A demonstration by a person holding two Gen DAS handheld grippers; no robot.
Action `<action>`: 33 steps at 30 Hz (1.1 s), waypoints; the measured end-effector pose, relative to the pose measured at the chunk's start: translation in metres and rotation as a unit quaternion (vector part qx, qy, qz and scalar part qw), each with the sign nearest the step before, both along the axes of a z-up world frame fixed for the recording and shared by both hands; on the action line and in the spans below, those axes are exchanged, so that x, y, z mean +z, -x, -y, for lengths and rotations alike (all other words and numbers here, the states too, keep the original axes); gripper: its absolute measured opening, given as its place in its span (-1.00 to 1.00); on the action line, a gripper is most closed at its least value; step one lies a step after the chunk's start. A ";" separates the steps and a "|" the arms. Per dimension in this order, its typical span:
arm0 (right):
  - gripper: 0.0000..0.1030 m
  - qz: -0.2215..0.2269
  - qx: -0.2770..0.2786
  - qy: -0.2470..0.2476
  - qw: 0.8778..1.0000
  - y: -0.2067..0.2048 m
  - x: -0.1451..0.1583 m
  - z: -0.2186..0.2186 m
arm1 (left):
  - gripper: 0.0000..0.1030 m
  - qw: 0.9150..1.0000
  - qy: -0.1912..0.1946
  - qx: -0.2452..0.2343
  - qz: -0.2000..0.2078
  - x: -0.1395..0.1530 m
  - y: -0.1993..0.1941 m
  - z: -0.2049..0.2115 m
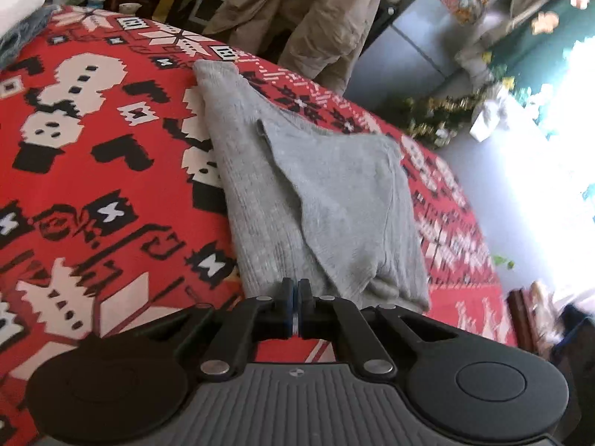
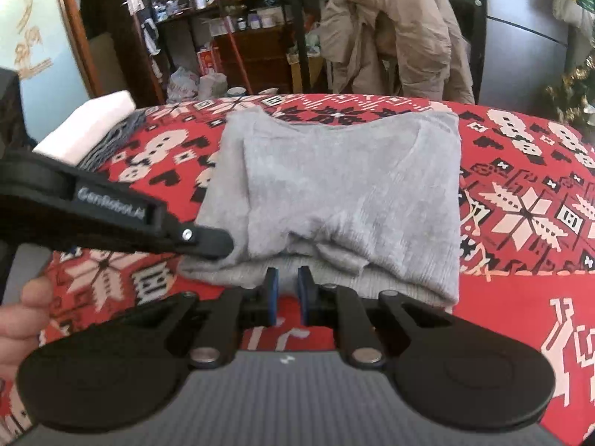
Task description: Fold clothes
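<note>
Your left gripper [image 1: 296,287] has its blue pads pressed together right at the near edge of the grey garment [image 1: 316,200]; whether a bit of cloth is pinched between them cannot be told from the left wrist view. In the right wrist view the same tool reaches in from the left, its black tip touching the garment's near left corner, with your hand [image 2: 22,319] at the frame's edge below it. Your right gripper [image 2: 288,278] stands with its pads a little apart, a narrow gap between them, nothing caught in it; the fingertips sit just at the garment's near hem, where the folded layers bunch up.

The grey garment lies folded into a rough rectangle on the red patterned blanket [image 2: 520,200], which carries white snowflake and black block motifs. One flap is folded over the ribbed layer below, its seam running diagonally.

Farther left on the blanket rests a white folded cloth [image 2: 89,126] on top of a fringed grey piece. Beyond the blanket's far edge a beige jacket [image 2: 390,29] hangs over a chair, and cluttered dark shelves [image 2: 238,37] stand behind it to the left.
</note>
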State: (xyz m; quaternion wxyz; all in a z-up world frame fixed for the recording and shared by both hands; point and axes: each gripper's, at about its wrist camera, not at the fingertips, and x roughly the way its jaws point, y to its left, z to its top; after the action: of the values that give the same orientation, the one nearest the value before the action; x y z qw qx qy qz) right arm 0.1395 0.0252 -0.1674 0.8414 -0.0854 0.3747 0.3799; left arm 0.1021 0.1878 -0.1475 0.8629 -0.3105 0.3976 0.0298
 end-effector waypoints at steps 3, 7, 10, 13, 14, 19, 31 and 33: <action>-0.76 -0.012 0.008 0.003 1.000 0.006 0.002 0.004 | -0.77 1.000 -0.015 -0.009 0.004 0.006 0.004 0.004; -0.44 -0.007 0.001 -0.001 1.000 0.006 0.016 0.010 | -0.23 0.999 -0.034 -0.007 0.030 0.016 0.009 0.005; -0.15 0.003 -0.006 -0.014 1.000 0.002 0.027 0.014 | 0.03 0.997 -0.066 0.004 0.039 0.022 0.008 0.006; 0.30 0.002 -0.027 -0.018 0.999 -0.006 0.030 0.016 | 0.21 0.996 -0.080 0.011 0.036 0.025 0.005 0.005; 0.38 0.004 -0.033 -0.017 0.999 -0.009 0.031 0.017 | 0.26 0.996 -0.082 0.013 0.033 0.025 0.004 0.004; 0.95 0.025 -0.041 -0.015 0.999 -0.014 0.035 0.020 | 0.34 0.993 -0.115 0.036 -0.013 0.023 -0.005 0.005; 0.99 0.026 -0.144 0.033 0.989 -0.036 0.044 0.023 | 0.55 0.972 -0.216 0.066 -0.059 0.022 -0.017 0.018; 0.99 0.019 -0.155 0.042 0.987 -0.042 0.045 0.026 | 0.55 0.967 -0.242 0.063 -0.054 0.026 -0.021 0.021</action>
State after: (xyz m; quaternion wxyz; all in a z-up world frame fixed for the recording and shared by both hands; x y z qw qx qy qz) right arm 0.1816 -0.0011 -0.1224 0.8928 -0.0690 0.3827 0.2272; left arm 0.1226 0.1664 -0.1216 0.8857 -0.1152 0.4045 0.1966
